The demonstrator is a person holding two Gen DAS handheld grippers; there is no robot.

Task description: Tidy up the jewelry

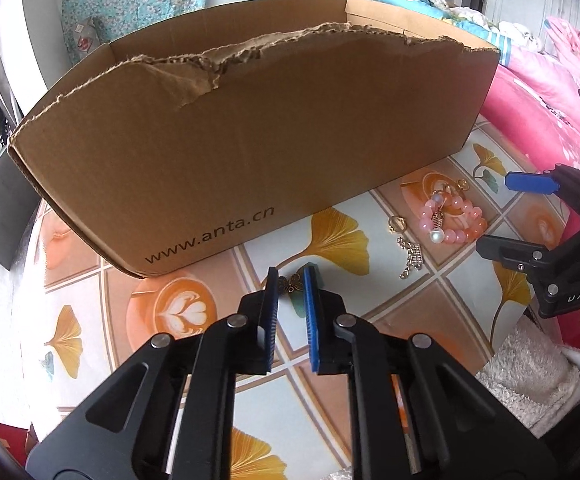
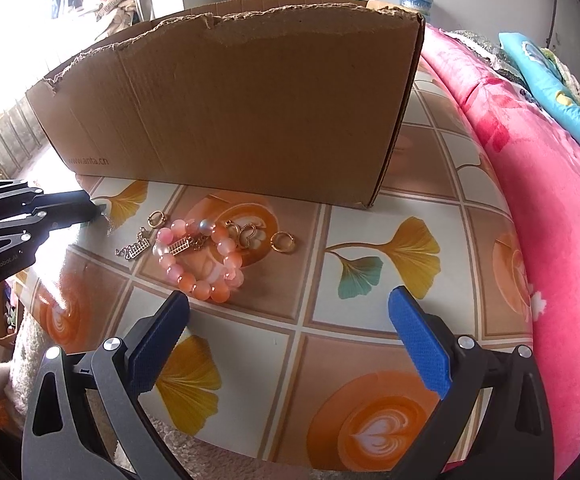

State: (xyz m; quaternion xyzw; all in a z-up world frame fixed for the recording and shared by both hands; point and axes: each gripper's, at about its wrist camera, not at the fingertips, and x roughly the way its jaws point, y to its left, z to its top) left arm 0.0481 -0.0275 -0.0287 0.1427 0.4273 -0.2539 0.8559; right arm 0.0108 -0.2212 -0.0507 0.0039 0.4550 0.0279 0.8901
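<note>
The left gripper [image 1: 291,280] has closed narrowly on a small bronze charm [image 1: 292,282] lying on the table [image 1: 330,360] just before the box [image 1: 249,140]. It should lift straight up, gently, lest the charm slip. The right gripper [image 2: 290,312] hangs wide open and empty near the bracelet [image 2: 199,258].

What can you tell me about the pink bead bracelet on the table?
The pink bead bracelet is a ring of round, glossy beads, pale pink to peachy orange, like glass or stone. It lies flat on the patterned tablecloth in front of the cardboard box. A gold charm lies across it, and a pearly bead sits at its far edge. No gripper touches it.
</note>
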